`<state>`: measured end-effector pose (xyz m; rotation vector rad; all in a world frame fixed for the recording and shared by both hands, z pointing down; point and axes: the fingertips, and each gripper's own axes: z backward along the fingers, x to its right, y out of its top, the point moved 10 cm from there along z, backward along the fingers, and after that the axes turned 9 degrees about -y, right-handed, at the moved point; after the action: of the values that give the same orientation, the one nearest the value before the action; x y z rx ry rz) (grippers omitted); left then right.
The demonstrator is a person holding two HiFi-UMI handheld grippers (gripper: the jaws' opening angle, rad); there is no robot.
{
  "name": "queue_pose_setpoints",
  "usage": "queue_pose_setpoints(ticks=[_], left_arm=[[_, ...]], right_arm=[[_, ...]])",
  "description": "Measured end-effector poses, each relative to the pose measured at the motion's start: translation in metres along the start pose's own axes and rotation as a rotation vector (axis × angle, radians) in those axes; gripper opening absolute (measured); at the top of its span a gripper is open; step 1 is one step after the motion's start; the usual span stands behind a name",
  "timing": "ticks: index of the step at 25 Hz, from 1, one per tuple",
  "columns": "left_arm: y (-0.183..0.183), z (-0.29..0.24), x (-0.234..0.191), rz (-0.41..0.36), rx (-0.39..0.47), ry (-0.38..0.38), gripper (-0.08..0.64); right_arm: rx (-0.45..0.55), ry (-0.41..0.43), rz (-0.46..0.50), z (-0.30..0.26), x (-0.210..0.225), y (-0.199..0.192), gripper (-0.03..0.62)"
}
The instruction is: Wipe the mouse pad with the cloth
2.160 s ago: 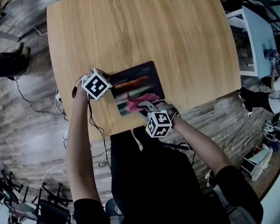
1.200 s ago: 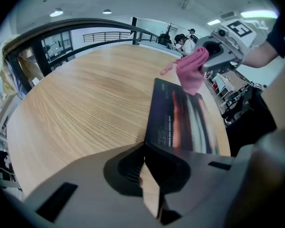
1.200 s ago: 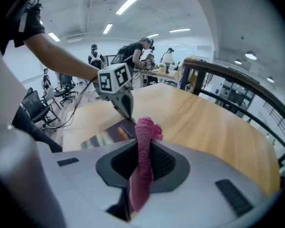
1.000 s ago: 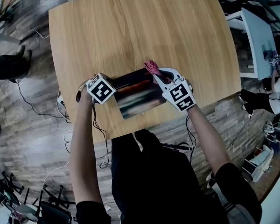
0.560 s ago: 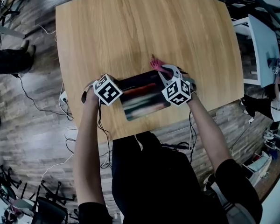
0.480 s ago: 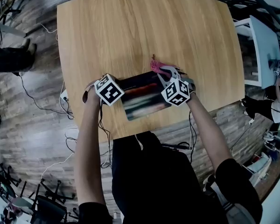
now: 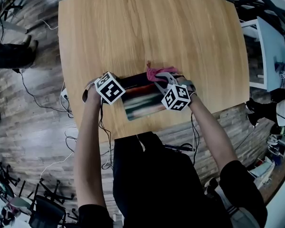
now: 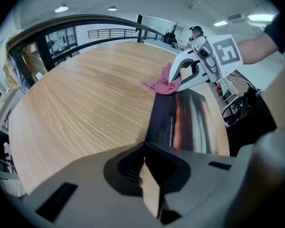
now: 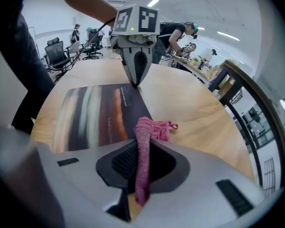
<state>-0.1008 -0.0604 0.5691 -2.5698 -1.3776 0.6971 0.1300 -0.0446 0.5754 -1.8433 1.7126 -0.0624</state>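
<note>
Right claw (image 9: 140,148) pinches the pink cloth (image 9: 151,127) at the mouse pad's (image 9: 92,115) far edge; left claw (image 8: 145,148), pressed together, apparently pins the pad to the worktop (image 7: 133,32).

table (image 7: 147,27): light wood | floor (image 7: 33,132): grey planks, loose cables (image 7: 35,97) | ceiling lights (image 8: 61,8): on | office chairs (image 9: 57,53): black

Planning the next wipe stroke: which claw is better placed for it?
Right. The right claw is shut on the pink cloth at the corner of the mouse pad; the left claw, shut, holds no cloth.
</note>
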Motion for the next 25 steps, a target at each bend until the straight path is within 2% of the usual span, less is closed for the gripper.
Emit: queue_pose_setpoints(ticks=[3, 9, 14, 25], left_arm=[[0.001, 0.0, 0.001, 0.017, 0.0, 0.008, 0.023], [0.004, -0.001, 0.004, 0.0, -0.03, 0.052, 0.023], [0.003, -0.001, 0.005, 0.009, -0.02, 0.067, 0.023], [0.003, -0.005, 0.008, -0.005, -0.018, 0.123, 0.023]], right_arm=[[0.007, 0.037, 0.024, 0.004, -0.009, 0.001, 0.061], [0.018, 0.078, -0.014, 0.01, -0.018, -0.003, 0.061], [0.022, 0.117, -0.025, 0.02, -0.031, -0.009, 0.061], [0.027, 0.14, -0.076, 0.043, -0.066, -0.027, 0.061]])
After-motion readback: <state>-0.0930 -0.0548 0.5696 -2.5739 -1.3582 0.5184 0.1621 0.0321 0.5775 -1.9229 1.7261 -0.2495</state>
